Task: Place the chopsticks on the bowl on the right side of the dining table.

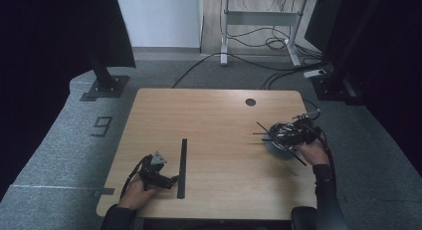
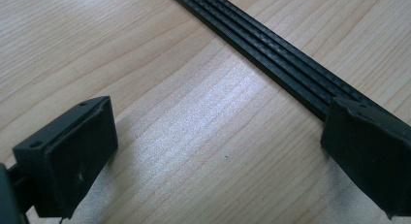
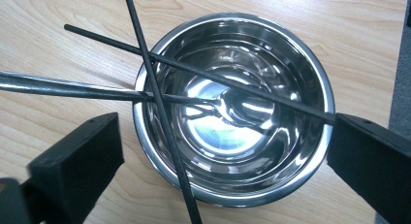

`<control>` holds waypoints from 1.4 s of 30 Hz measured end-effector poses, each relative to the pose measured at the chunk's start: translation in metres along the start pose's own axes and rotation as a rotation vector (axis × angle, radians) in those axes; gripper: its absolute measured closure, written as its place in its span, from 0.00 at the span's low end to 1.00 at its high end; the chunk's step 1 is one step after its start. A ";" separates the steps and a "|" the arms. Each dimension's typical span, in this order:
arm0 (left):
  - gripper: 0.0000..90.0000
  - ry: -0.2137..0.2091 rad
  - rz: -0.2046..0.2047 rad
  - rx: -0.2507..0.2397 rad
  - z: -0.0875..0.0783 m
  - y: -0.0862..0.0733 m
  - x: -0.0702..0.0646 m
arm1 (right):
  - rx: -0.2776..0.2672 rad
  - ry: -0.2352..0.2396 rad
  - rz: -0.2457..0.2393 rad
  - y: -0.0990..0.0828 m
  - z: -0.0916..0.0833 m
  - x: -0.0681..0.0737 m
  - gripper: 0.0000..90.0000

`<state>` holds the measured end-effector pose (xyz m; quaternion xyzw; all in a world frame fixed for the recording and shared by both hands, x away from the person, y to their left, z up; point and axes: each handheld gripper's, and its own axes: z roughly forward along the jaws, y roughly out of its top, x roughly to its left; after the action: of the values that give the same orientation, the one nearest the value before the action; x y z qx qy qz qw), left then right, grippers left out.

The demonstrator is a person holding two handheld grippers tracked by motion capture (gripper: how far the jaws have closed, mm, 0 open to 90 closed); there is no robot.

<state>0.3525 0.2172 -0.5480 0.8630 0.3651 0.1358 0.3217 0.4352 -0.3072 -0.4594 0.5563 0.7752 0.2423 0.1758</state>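
Right now the right gripper (image 3: 218, 151) has its jaws spread wide with nothing pinched between them, hanging over a shiny steel bowl (image 3: 300, 69) near the table's right edge. Across the bowl's rim lie two thin black chopsticks (image 3: 160, 112), crossed over each other, and a metal spoon (image 3: 72, 88) rests with its head down inside and its handle sticking out over the rim. At the near left of the wooden table (image 1: 214, 115), the left gripper (image 2: 213, 151) also stands open and holds nothing; one jaw sits just over the end of a long black strip (image 2: 271, 54), which lies flat on the wood.

My worry is the loose pile on the bowl. The chopsticks only balance on the rim, so a jaw brushing one as the hand draws away could roll or flip it onto the table, or tip the light bowl. On the left, closing on the flat strip may make the jaws slide off it rather than lift it.
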 end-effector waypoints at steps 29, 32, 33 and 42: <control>0.00 0.002 -0.001 0.000 0.000 0.000 0.000 | -0.061 -0.036 0.052 -0.040 0.011 -0.014 0.06; 0.00 0.002 -0.001 0.000 0.000 0.000 0.000 | -0.056 -0.040 0.053 -0.042 0.012 -0.017 0.07; 0.00 0.002 -0.001 0.000 0.000 0.000 0.000 | -0.057 -0.042 0.056 -0.042 0.013 -0.018 0.07; 0.00 0.002 -0.001 0.000 0.000 0.000 0.000 | -0.071 -0.086 0.097 -0.047 0.013 -0.030 0.08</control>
<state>0.3525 0.2168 -0.5481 0.8626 0.3661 0.1365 0.3213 0.4152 -0.3456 -0.4963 0.5964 0.7300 0.2537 0.2169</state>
